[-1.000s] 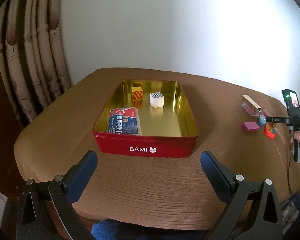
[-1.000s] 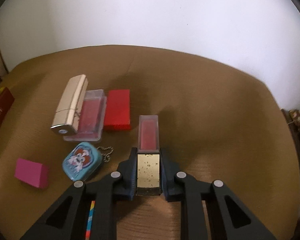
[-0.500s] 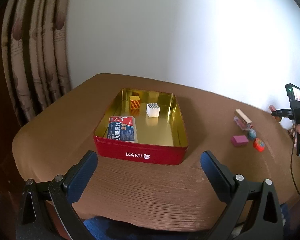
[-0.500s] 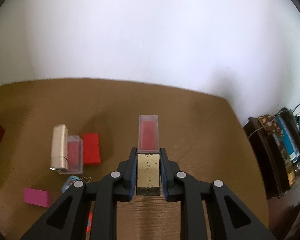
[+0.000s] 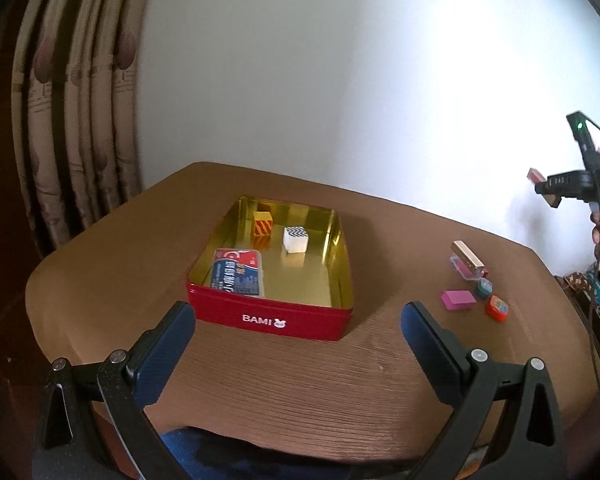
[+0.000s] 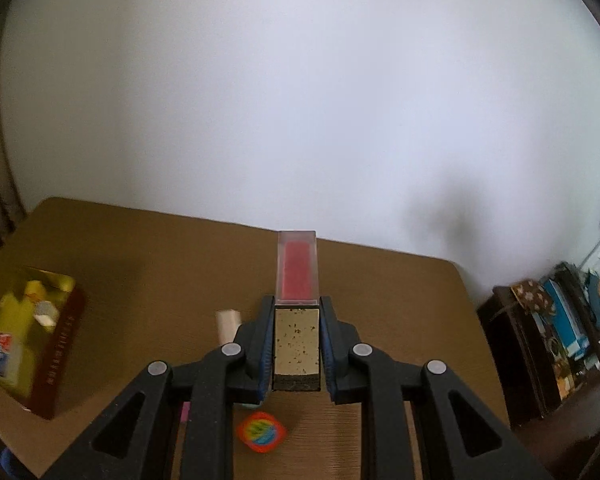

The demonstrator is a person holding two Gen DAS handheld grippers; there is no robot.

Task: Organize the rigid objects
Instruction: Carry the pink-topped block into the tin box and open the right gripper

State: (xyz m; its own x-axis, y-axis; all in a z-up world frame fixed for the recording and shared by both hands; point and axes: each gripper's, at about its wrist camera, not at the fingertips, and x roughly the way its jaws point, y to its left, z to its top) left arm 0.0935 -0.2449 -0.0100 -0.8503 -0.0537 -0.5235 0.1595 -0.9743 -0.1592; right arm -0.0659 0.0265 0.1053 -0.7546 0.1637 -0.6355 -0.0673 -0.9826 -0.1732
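We start with the brown cloth-covered bench, which fills both views, and on it the red rectangular metal tin with a gold inside, printed BAMI on its near wall. In the left wrist view the tin sits at twelve o'clock from our left tool, whose blue-padded jaws stand wide apart with nothing between them. Inside the tin lie a flat blue and red card pack at its near left, an orange striped cube and a white cube with a black zigzag top toward the far wall. Our right tool is clamped on the clear oblong case with a red insert and gold base, held off the bench, its long axis running straight out along the fingers toward twelve o'clock. From that tool the tin lies at about nine o'clock, blurred and cut by the frame edge, so we judge the coming carry goes leftward, and the right hand is the one loaded. Loose pieces remain on the bench: a gold bar on a clear case, a pink block, a small teal tin, and a round red and blue piece. Most of them are hidden behind the fingers in the right wrist view.
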